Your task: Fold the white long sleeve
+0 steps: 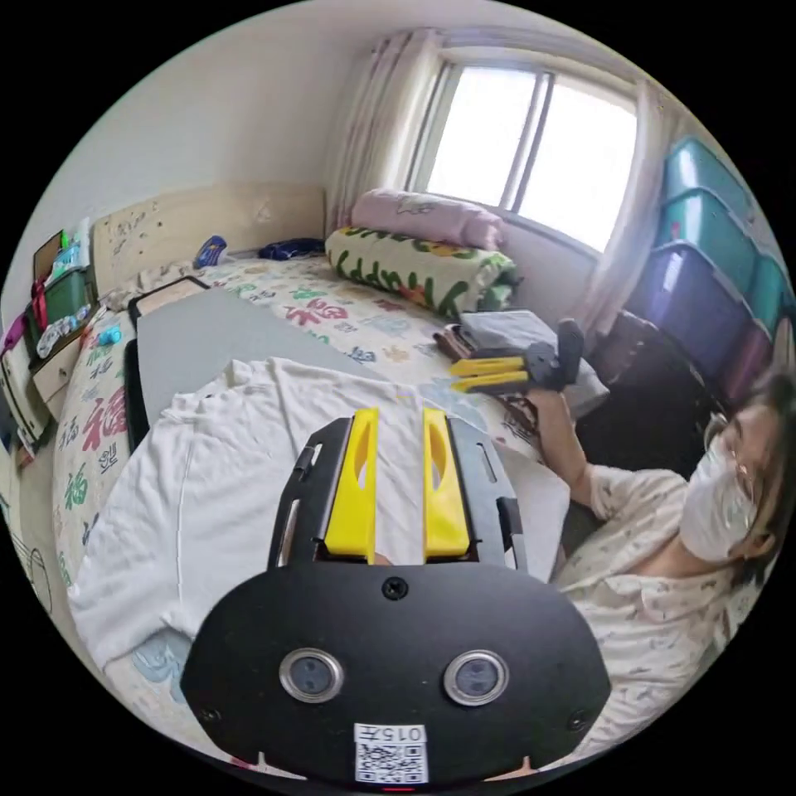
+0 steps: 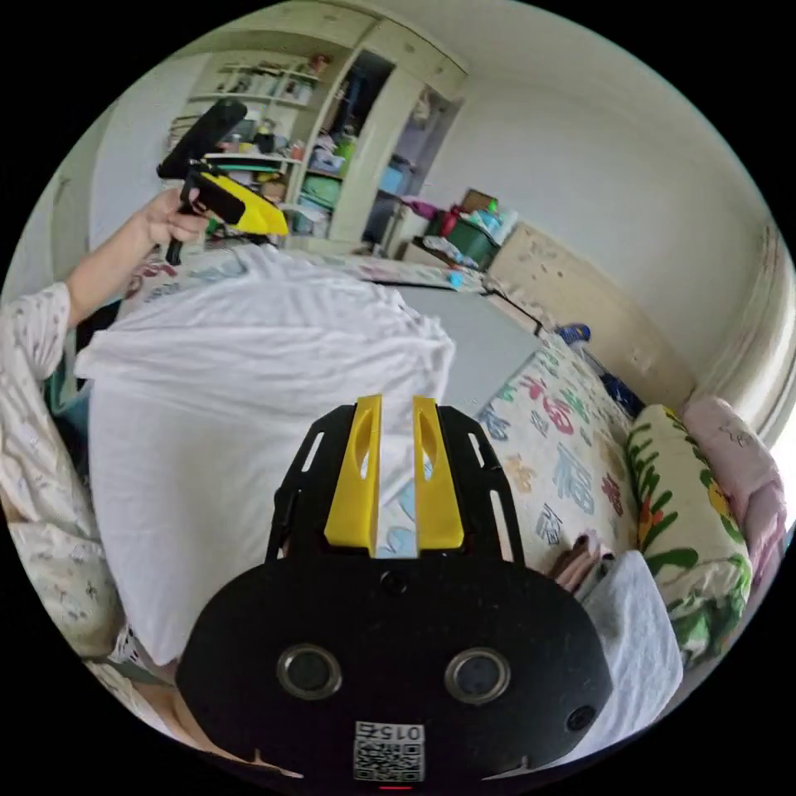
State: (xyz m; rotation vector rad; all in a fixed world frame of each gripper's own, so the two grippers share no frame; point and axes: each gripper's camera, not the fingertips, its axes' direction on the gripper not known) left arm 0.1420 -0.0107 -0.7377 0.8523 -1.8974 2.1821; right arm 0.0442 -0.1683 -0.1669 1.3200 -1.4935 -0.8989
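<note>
White cotton long sleeve [image 1: 224, 489] lies spread flat on the bed [image 1: 348, 319], partly over a grey board [image 1: 207, 336], directly under and ahead of the left tool [image 1: 398, 419]; left tool hangs above the cloth, yellow jaws set a narrow gap apart, nothing between them; right tool [image 1: 477, 375] held in the air beyond the shirt's far edge, toward the window [image 1: 531, 153], jaws almost together, empty. In the right gripper view, right tool [image 2: 396, 406] hovers over the shirt's edge [image 2: 249, 398], narrow gap, gripping nothing; left tool [image 2: 249, 211] raised past the shirt, near the shelves [image 2: 274, 141]; rolled bedding [image 1: 414, 269] beside the window.
</note>
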